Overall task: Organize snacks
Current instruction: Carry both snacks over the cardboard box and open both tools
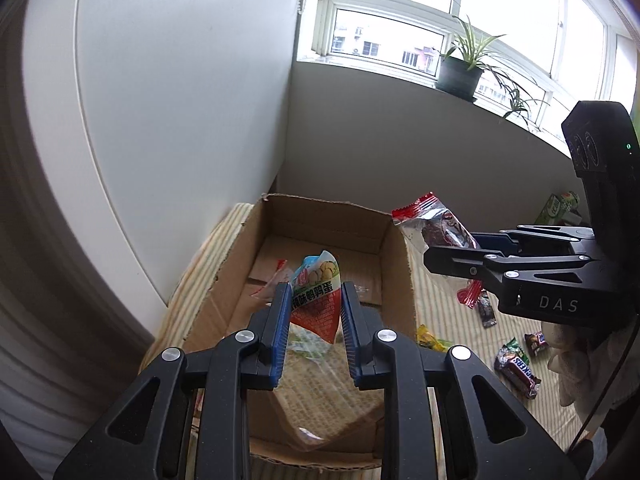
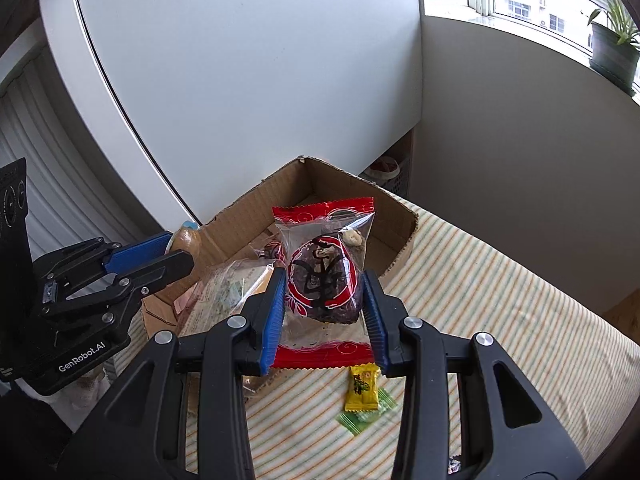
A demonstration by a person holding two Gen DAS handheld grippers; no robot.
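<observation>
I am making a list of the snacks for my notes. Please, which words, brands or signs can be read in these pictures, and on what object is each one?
"DAS" on the right gripper body.
"GenRobot.AI" on the left gripper body.
"SNICKERS", partly readable, on the chocolate bar.
"味鹌鹑蛋" on the egg snack packet; other characters hidden.
One large black character on the red-trimmed packet, too stylised to read.
Yellow candy print: too small.

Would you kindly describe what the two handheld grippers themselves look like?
Both are matte black plastic linkage frames with silver round pivot bolts and ribbed blue pads lining the jaws. The left gripper bears white "GenRobot.AI" lettering on its body; the right gripper shows "DAS" lettering, a small green light and a thin black cable. A pale glove covers the right hand.
</observation>
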